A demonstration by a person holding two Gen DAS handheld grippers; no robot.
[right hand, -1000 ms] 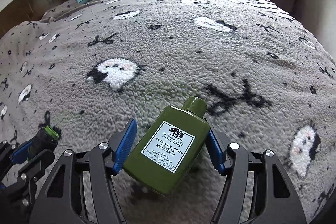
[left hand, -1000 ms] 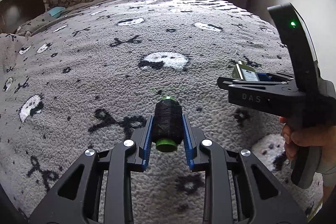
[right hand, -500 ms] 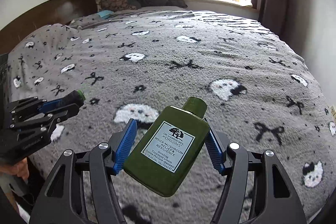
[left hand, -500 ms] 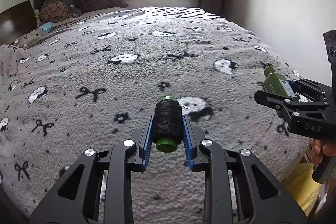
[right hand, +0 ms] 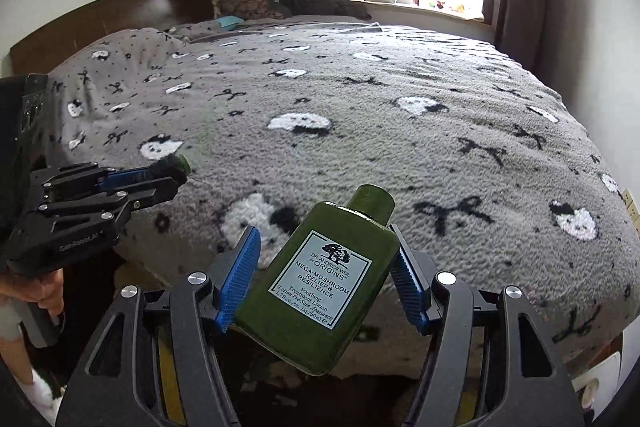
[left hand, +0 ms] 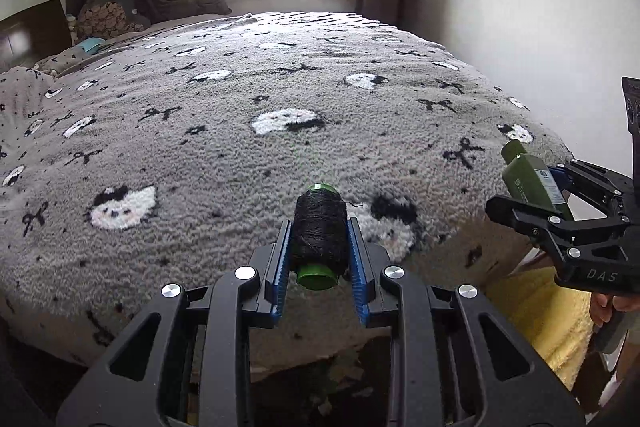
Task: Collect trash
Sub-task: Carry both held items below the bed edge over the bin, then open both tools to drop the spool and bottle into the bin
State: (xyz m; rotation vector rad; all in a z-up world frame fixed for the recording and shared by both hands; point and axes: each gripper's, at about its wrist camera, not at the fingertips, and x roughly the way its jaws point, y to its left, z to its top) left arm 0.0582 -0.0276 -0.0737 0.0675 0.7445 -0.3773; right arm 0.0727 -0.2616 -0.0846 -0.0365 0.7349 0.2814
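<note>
Both tongs have drawn back past the bed (left hand: 224, 155) edge. Left tongs (left hand: 319, 251) pinch the thread spool (left hand: 319, 233); right tongs (right hand: 324, 275) pinch the green bottle (right hand: 320, 275). Only the right wrist view shows its label; the left shows its side.

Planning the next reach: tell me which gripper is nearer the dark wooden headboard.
Left. The left gripper, shut on the thread spool, is on the headboard side; the right gripper, holding the green bottle, sits on its far side.

Glossy green bottle (right hand: 326, 287) (paper label), fuzzy fleece blanket (left hand: 240, 147)
</note>
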